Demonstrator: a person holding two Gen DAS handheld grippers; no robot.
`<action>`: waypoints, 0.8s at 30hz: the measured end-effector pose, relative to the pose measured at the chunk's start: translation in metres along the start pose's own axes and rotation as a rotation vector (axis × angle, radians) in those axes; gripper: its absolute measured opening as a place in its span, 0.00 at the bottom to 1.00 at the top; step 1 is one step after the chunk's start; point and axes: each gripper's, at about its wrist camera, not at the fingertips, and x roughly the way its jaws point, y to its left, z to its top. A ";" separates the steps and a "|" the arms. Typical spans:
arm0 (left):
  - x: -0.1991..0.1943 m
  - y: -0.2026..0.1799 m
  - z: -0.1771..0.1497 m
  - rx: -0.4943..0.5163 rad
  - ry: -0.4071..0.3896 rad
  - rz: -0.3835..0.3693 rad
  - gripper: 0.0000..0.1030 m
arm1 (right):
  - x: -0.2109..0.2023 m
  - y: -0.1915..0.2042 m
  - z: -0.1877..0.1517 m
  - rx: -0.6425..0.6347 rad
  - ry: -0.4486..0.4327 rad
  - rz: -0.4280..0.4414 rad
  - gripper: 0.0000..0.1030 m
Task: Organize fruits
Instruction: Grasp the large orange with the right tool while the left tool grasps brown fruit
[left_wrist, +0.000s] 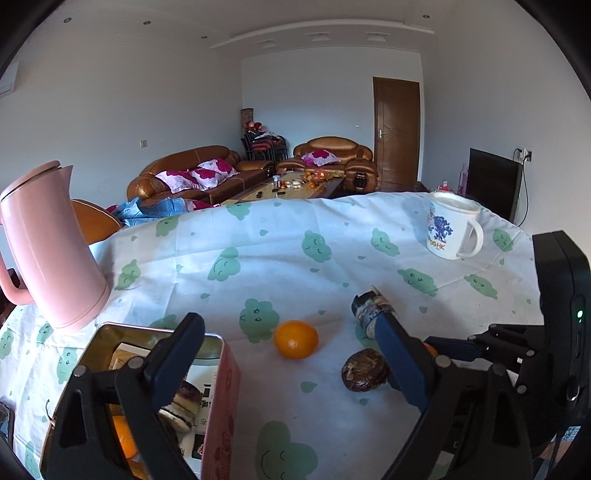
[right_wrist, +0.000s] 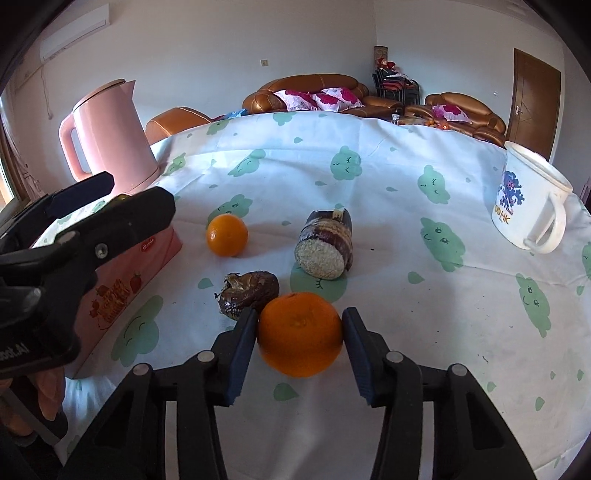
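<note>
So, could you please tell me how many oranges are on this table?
3: one orange between the right jaws, a second orange loose on the tablecloth beside the tin, a third orange inside the tin. The tin may hide more.

Surface: table under a white cloth (right_wrist: 369, 192) printed with green cloud faces and small green drops.
Far left corner: pink kettle (right_wrist: 110, 136), upright.
Left edge: pink rectangular tin (left_wrist: 221, 402), lid off, standing on the cloth in front of the kettle.
Centre: small orange (right_wrist: 226, 235), apart from the tin.
Centre right: wrapped cylindrical snack (right_wrist: 327, 243), lying on its side.
Near centre: dark wrapped round cake (right_wrist: 249, 293), just beside a larger orange (right_wrist: 299, 334).
Far right: white mug (right_wrist: 528, 210) with blue print, handle facing right.
</note>
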 end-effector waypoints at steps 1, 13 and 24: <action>0.001 -0.001 -0.001 0.005 0.003 -0.005 0.89 | -0.002 -0.002 -0.001 0.008 -0.008 0.003 0.48; 0.037 -0.033 -0.012 0.068 0.152 -0.098 0.83 | -0.017 -0.048 -0.004 0.147 -0.058 -0.111 0.47; 0.060 -0.040 -0.019 0.063 0.267 -0.163 0.73 | -0.021 -0.054 -0.006 0.178 -0.071 -0.101 0.47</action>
